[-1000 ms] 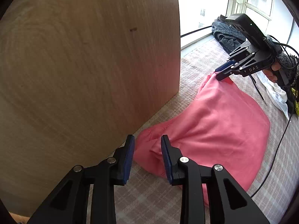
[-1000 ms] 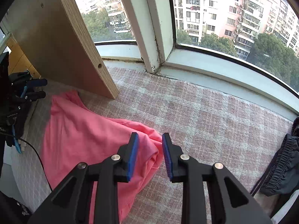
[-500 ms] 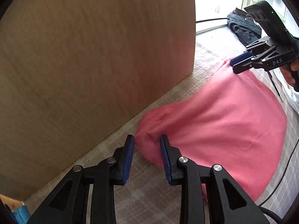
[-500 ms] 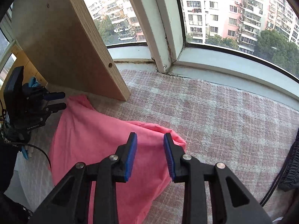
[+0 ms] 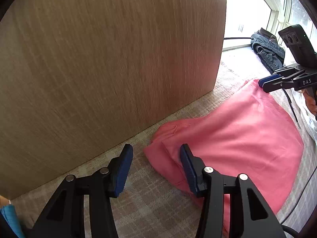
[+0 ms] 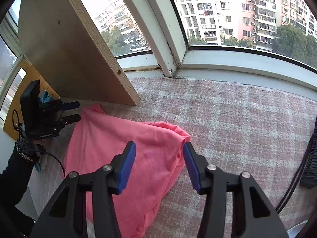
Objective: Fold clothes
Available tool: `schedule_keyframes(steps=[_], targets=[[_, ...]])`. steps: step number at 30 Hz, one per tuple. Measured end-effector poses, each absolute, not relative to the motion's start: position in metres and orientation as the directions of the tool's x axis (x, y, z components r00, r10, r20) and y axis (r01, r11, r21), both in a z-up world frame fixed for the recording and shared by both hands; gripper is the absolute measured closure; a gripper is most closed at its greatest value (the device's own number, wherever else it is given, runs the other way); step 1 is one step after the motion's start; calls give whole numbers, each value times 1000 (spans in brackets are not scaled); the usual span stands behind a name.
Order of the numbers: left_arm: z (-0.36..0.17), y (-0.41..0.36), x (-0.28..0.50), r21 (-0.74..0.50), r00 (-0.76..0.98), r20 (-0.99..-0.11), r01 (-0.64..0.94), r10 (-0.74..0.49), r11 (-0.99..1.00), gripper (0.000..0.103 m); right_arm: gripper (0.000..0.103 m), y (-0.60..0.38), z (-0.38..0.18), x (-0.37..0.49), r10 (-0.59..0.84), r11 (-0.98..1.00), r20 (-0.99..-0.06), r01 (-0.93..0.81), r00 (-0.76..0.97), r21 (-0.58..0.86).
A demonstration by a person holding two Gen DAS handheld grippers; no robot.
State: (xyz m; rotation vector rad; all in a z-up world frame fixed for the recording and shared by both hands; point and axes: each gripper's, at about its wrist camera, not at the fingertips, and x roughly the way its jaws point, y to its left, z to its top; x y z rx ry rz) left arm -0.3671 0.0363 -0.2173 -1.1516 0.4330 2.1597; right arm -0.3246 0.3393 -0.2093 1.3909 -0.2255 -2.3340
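Observation:
A pink garment (image 5: 233,130) lies folded on the plaid-covered surface; it also shows in the right wrist view (image 6: 122,144). My left gripper (image 5: 156,168) is open and empty, just off the garment's near corner. My right gripper (image 6: 159,164) is open and empty above the garment's opposite corner. In the left wrist view the right gripper (image 5: 266,84) shows at the garment's far corner. In the right wrist view the left gripper (image 6: 74,112) shows at the far left corner, its jaws apart.
A tall wooden panel (image 5: 103,63) stands right beside the garment; it also shows in the right wrist view (image 6: 75,59). Dark clothes (image 5: 267,51) lie by the window. A black cable (image 5: 297,200) runs along the garment's right side. Window frame (image 6: 172,59) borders the far edge.
Both grippers have opened wider and let go of the garment corners, which now rest on the surface. The garment lies flatter and more spread.

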Motion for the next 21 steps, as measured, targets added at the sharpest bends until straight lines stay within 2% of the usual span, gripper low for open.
schedule_keyframes(steps=[2, 8, 15, 21], targets=[[-214, 30, -366, -85, -352, -831, -686, 432, -723, 55, 44, 345, -215, -326, -414, -908, -814, 251, -407, 336], [-222, 30, -376, -135, -313, -849, -651, 426, -747, 55, 44, 343, -231, -340, -443, -892, -812, 281, -380, 355], [-232, 42, -379, -140, -299, -854, -656, 426, -741, 53, 44, 338, -236, -353, -473, -870, -799, 342, -372, 356], [-235, 47, -383, -137, -301, -856, -652, 420, -745, 49, 44, 330, -231, -353, -435, -874, -828, 390, -355, 292]])
